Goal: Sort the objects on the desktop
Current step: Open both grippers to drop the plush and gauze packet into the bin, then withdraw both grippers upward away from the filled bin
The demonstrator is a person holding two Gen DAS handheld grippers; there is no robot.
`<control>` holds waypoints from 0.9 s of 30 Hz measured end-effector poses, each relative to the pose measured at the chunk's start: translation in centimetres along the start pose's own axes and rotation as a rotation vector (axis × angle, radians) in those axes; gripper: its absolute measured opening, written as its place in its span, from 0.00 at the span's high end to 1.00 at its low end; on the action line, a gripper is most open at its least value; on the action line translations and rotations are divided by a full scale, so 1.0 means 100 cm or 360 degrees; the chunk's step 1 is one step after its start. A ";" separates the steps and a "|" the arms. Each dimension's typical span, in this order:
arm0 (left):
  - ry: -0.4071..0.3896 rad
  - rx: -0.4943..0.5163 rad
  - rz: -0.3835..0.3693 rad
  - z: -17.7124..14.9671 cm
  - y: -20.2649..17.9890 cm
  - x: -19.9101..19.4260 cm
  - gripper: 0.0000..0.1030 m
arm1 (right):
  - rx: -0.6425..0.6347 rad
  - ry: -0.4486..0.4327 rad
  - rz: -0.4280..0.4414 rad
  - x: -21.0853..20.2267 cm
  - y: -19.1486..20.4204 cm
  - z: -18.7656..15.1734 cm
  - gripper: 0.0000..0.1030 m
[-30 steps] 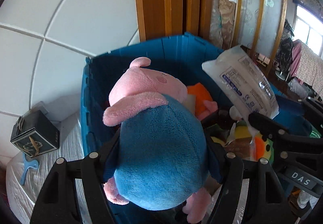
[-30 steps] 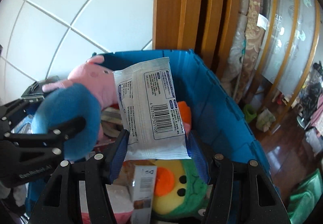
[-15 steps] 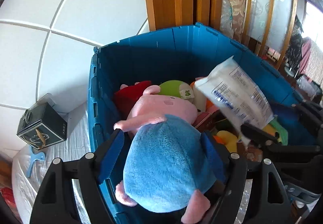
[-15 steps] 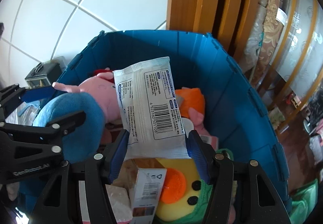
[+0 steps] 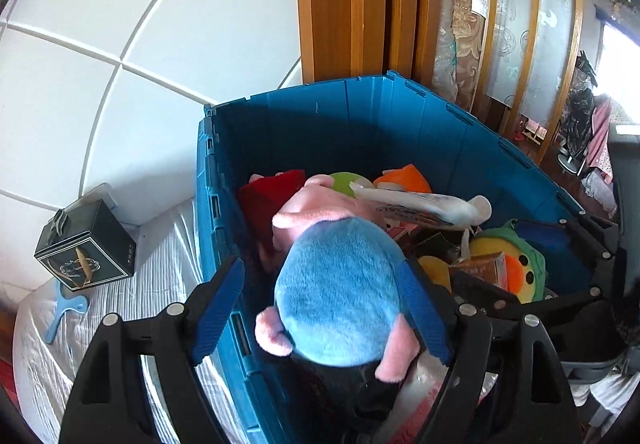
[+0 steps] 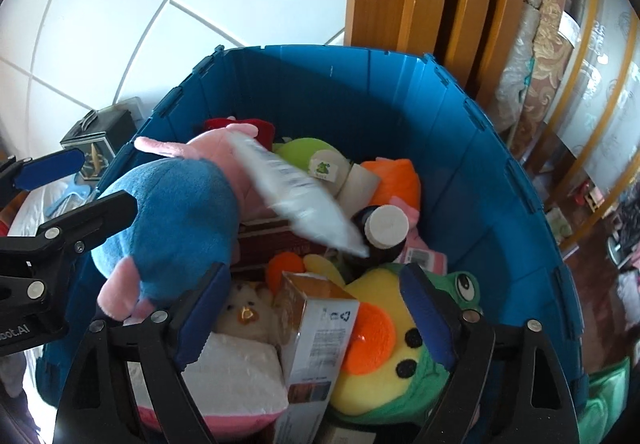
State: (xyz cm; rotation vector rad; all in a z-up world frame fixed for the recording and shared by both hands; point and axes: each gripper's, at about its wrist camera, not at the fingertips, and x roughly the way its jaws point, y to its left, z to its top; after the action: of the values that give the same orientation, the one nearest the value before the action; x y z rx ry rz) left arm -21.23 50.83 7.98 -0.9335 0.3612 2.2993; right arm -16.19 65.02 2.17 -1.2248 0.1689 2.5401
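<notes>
A plush pig (image 5: 340, 284) in a blue dress hangs head-down over the blue crate (image 5: 360, 124). It lies between the fingers of my left gripper (image 5: 320, 276). The left pad stands clear of it and the right pad is beside it, so that gripper is open. In the right wrist view the pig (image 6: 176, 212) leans over the crate's left rim (image 6: 132, 148). My right gripper (image 6: 316, 276) is opening, with nothing between its pads. The white packet (image 6: 296, 200) is blurred and loose, tipping flat over the toys (image 5: 424, 204).
The crate holds a yellow-green plush (image 6: 400, 348), a carton (image 6: 320, 332), a brown bottle with a white cap (image 6: 386, 228), and orange (image 6: 396, 180) and red (image 5: 268, 196) plush. Left of the crate a black gift box (image 5: 86, 250) and a light-blue handle (image 5: 66, 310) lie on white cloth.
The left jaws widened and the pig sank lower into the crate. The right jaws spread and the packet left them, falling forward onto the toys.
</notes>
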 end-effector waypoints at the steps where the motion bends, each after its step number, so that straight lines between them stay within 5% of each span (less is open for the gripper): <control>1: -0.0005 0.0002 -0.0003 -0.002 0.000 -0.003 0.23 | 0.0002 -0.0006 0.0000 -0.003 0.000 -0.001 0.13; 5: -0.0045 0.0002 -0.0037 -0.014 -0.002 -0.018 0.23 | 0.0009 -0.0060 -0.0025 -0.024 0.000 -0.010 0.01; 15: -0.0287 0.0011 -0.0115 -0.060 -0.002 -0.091 0.22 | 0.0113 -0.0253 -0.0113 -0.095 0.005 -0.055 0.00; 22: -0.0561 -0.0010 -0.0070 -0.098 0.002 -0.146 0.06 | 0.0209 -0.0363 -0.0191 -0.133 0.020 -0.090 0.00; 27: -0.0573 -0.0002 -0.0063 -0.113 0.001 -0.161 0.00 | 0.0211 -0.0401 -0.0234 -0.154 0.037 -0.108 0.00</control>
State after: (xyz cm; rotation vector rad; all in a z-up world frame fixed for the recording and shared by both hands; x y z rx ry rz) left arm -6.30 38.41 11.25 -0.5047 0.1851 2.3703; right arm -0.38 55.44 7.32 -0.8283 0.1783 2.4827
